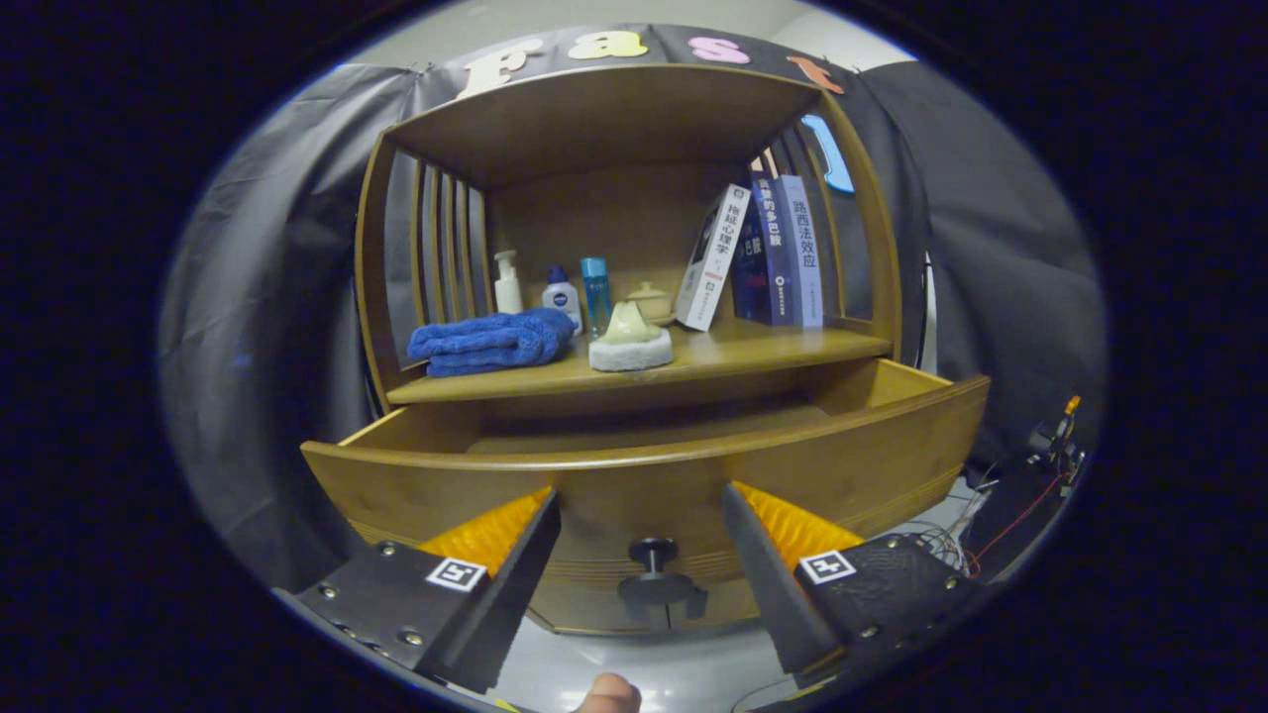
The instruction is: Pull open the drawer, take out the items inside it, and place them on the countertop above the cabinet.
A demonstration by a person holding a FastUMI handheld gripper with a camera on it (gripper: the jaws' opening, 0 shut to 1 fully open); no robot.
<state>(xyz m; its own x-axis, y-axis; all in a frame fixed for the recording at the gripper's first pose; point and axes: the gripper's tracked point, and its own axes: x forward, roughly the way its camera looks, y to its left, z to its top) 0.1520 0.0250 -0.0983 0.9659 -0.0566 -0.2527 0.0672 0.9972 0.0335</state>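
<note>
The wooden cabinet's drawer [644, 465] stands pulled out toward me. Its inside looks bare from this angle, though the front panel hides the near part of the floor. A dark round knob [654, 574] sticks out of the drawer front, low between my fingers. My gripper [644, 510] is open, fingers spread wide either side of the knob and touching nothing. On the countertop [773, 352] above the drawer lie a folded blue towel [492, 342] and a pale soap on a white sponge-like block [631, 342].
At the back of the countertop stand a white pump bottle [507, 284], a small white bottle with blue cap [561, 292], a blue tube [595, 294], a small lidded pot [651, 300] and three leaning books [763, 253]. Cables and gear [1030, 475] lie right. A fingertip [606, 695] shows below.
</note>
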